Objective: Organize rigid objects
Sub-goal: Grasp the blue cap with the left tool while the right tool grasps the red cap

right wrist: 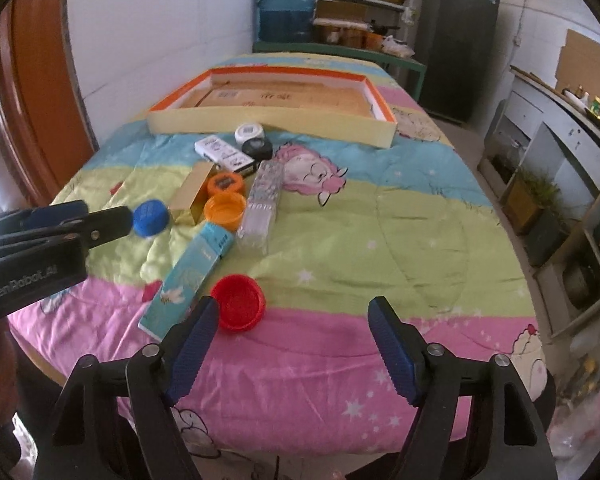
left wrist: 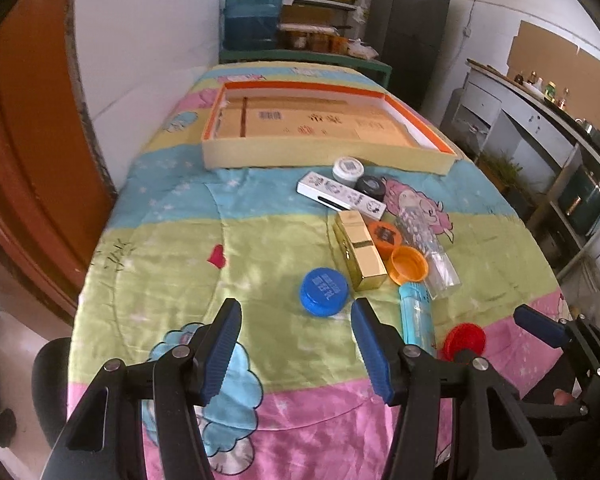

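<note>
Both claws, left [left wrist: 296, 344] and right [right wrist: 294, 344], gape wide with nothing held. The clutter sits mid-table, just short of the tray [right wrist: 260, 122] at the far edge. Risk: the red cap [right wrist: 238, 302] touches the blue box [right wrist: 188, 276], so a sloppy grab shoves both on the soft quilt [right wrist: 380, 220].

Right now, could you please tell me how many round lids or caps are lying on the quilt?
6: white and black by the tray, two orange beside the gold box, blue left of it, red nearest. Others may be hidden.
</note>
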### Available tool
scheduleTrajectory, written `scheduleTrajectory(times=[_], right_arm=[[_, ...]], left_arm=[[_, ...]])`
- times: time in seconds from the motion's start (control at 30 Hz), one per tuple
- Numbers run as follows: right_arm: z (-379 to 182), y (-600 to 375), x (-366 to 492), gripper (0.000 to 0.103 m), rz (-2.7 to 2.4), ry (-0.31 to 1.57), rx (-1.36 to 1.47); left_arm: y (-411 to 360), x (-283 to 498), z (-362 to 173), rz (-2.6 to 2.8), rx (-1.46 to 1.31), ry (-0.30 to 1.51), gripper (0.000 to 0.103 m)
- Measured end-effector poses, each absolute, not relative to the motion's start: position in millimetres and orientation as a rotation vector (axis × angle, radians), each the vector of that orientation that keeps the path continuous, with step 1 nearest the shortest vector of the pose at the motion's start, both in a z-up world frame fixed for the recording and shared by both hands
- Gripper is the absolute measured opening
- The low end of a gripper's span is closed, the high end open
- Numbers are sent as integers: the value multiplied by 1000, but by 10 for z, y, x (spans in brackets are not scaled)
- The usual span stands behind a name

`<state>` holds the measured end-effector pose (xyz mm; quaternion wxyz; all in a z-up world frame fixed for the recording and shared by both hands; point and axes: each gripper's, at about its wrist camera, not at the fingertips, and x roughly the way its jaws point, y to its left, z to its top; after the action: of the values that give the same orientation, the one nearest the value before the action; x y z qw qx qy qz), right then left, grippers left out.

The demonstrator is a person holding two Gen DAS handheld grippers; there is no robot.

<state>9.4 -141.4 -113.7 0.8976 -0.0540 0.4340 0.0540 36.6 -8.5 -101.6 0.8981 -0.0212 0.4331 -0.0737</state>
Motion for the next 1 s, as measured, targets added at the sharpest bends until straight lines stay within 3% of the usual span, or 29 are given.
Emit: scheduleTrajectory(times=[0.13,0.3,0.47,0.57,0.63,1.0], right_arm=[[-1197,-1387,103,77,128,904,-119],[-1201,-1379,131,68,163,894,-95],[-1185,-1357,142,30,230,886,-68],[-1182,-1322,127,14,264,885,-63],[-1178,-1297,122,11,277,883,-70],[-1104,-1415,99,10,267,870,-10]], left_arm=[[-101,443,-1074,-156,-46,907,57],[-131,539,-1166,-165,-42,912,57],[-148,538,-1192,-191,-43,880,38],[-169,540,-1202,-197,-26,866,30],[-174,532,-1200,-200,-28,862,30],[-60,499,-1116,-224,-87,841,29]])
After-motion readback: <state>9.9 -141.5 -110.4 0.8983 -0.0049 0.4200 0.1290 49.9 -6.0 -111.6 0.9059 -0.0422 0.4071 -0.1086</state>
